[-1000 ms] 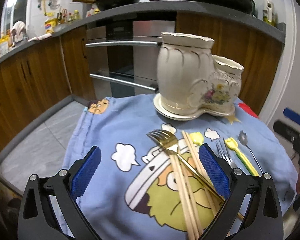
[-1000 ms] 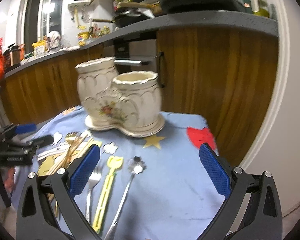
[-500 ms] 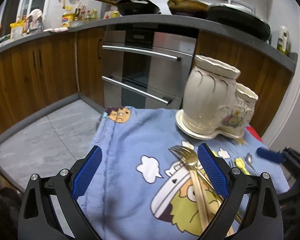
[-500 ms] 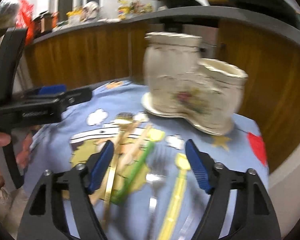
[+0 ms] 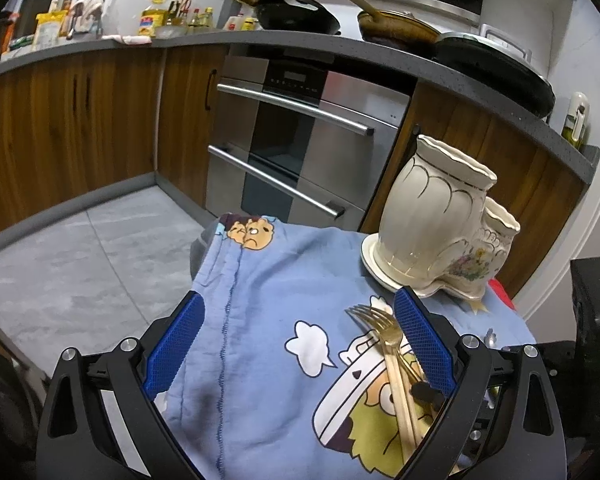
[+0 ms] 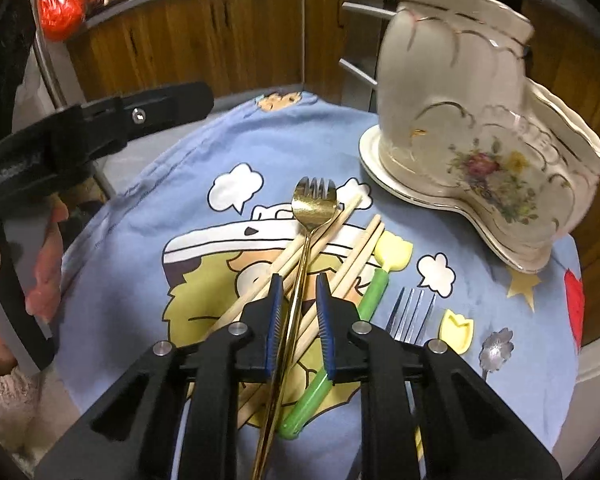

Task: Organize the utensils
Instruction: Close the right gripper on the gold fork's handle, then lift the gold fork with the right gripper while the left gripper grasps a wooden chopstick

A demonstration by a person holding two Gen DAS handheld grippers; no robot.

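A gold fork lies on wooden chopsticks on a blue cartoon cloth. My right gripper is low over the pile, its jaws narrowed to a small gap on either side of the fork's handle without closing on it. Beside it lie a green-handled utensil with a yellow tip, a steel fork, a yellow utensil and a flower spoon. A cream ceramic two-cup holder stands behind. My left gripper is open and empty over the cloth, left of the gold fork.
The holder sits at the cloth's far right. Beyond the small table are an oven, wood cabinets and a counter with pans. The floor lies to the left. The left tool shows at the right view's left.
My right gripper swung left and down over the pile and narrowed its jaws around the gold fork's handle. My left gripper drew back and left, staying open.
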